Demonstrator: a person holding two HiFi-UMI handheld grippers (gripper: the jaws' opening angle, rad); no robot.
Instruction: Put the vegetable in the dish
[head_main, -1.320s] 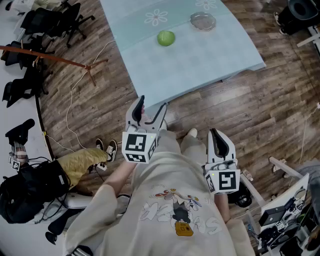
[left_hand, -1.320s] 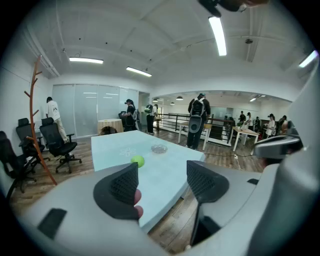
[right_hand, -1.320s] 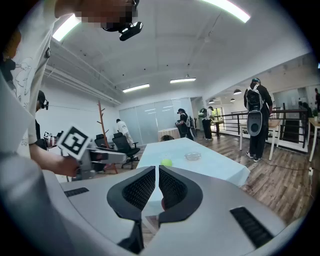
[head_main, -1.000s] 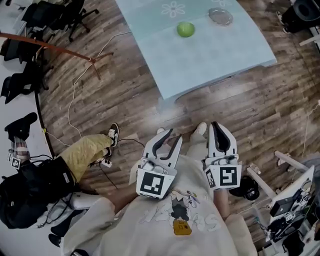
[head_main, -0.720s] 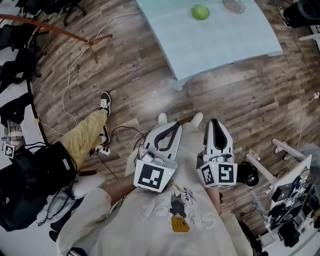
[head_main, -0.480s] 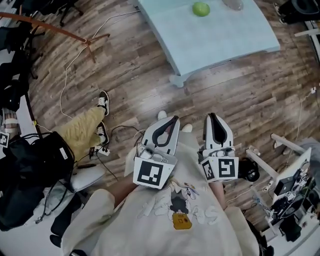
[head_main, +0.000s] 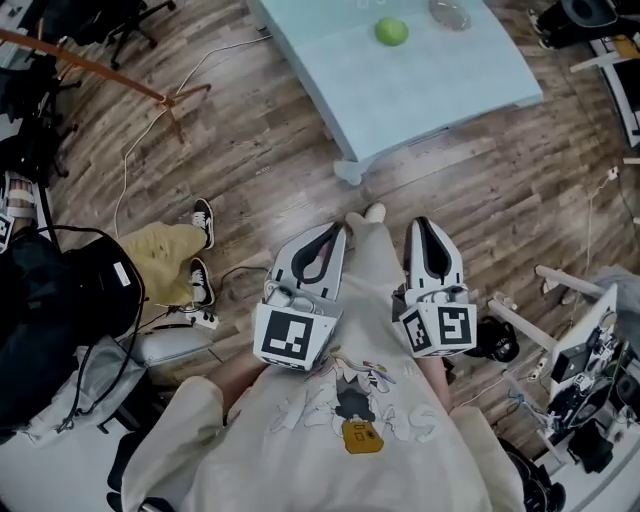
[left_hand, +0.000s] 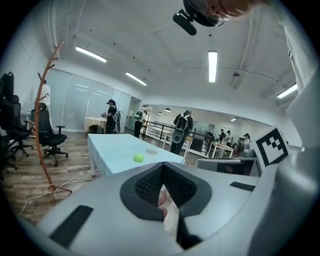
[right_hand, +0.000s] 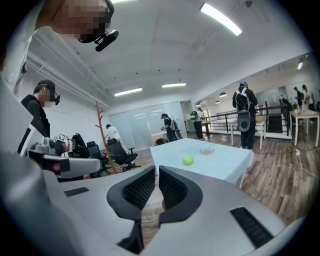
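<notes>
Across the wood floor (head_main: 250, 160), the table (head_main: 420, 90) holds the green vegetable (head_main: 391, 32) near the dish (head_main: 450, 14), well apart from the left gripper (head_main: 332, 232) and right gripper (head_main: 421, 224), both empty with jaws pressed together, so approaching and opening likely comes next.

- I see a light-blue table (head_main: 400, 95) at the top of the head view, standing on a wood-plank floor (head_main: 270, 150).
- Left of the table, a wooden coat stand (head_main: 100, 72) runs slantwise across my picture. A white cable (head_main: 117, 205) trails over the planks below its feet.
- A seated person in yellow trousers (head_main: 155, 258) and dark sneakers (head_main: 202, 214) is at the left, with a black backpack (head_main: 60, 300) just beside them.
- Black office chairs (head_main: 135, 15) crowd the top-left corner.
- Along the right edge I make out a white frame (head_main: 575, 335) with cluttered gear I cannot identify.
- The gripper views show me a long hall with ceiling strip lights (left_hand: 212, 65). Several people stand beyond the table, one of them a person wearing a backpack (right_hand: 243, 117).
</notes>
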